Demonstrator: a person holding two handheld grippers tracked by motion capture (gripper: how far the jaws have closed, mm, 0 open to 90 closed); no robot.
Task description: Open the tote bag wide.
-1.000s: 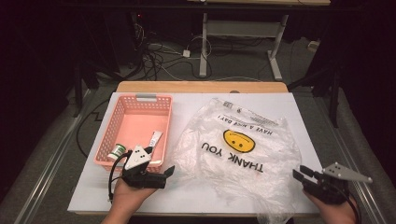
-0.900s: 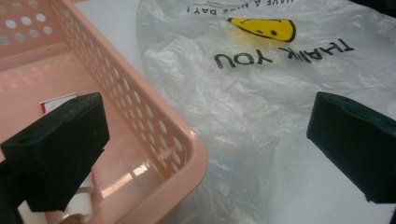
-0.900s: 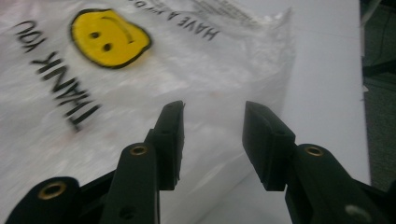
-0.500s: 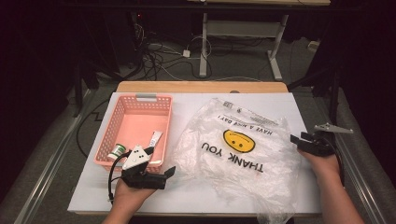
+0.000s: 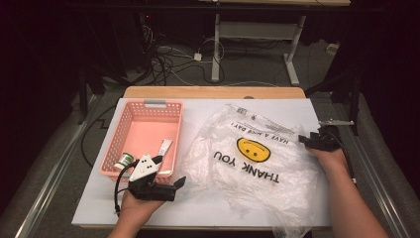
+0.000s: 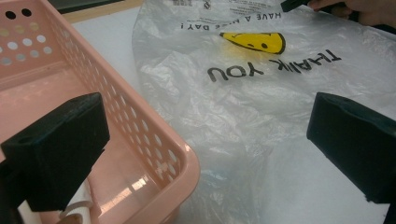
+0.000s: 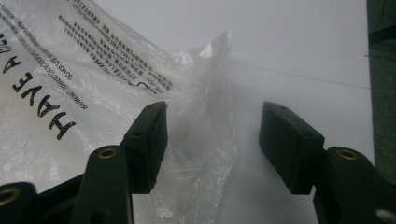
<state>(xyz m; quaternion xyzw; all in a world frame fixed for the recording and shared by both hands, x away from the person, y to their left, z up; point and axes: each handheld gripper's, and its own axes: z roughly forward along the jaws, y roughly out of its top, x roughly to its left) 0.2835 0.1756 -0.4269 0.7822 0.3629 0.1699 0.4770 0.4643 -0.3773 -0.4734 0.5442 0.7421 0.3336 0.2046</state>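
A crumpled clear plastic bag [image 5: 252,163] with a yellow smiley and "THANK YOU" print lies on the white table top, right of a pink basket [image 5: 148,124]. My right gripper [image 5: 309,139] is at the bag's far right edge. In the right gripper view its jaws have just been opening and my right gripper [image 7: 212,140] stands open around a raised fold of the bag [image 7: 210,98], which the pads do not press. My left gripper [image 5: 171,172] rests open at the basket's near right corner. In the left gripper view one jaw is over the basket [image 6: 154,140] and the other over the bag [image 6: 243,93].
The basket holds a white tube [image 5: 165,147] and a small green-labelled bottle [image 5: 125,161]. Part of the bag hangs over the table's front edge [image 5: 287,230]. A wooden strip [image 5: 213,92] borders the table at the back. Cables and desk legs lie on the floor beyond.
My right hand has moved from the table's near right corner forward to the bag's far right edge. Its jaws now stand wider. The left gripper has stayed put.
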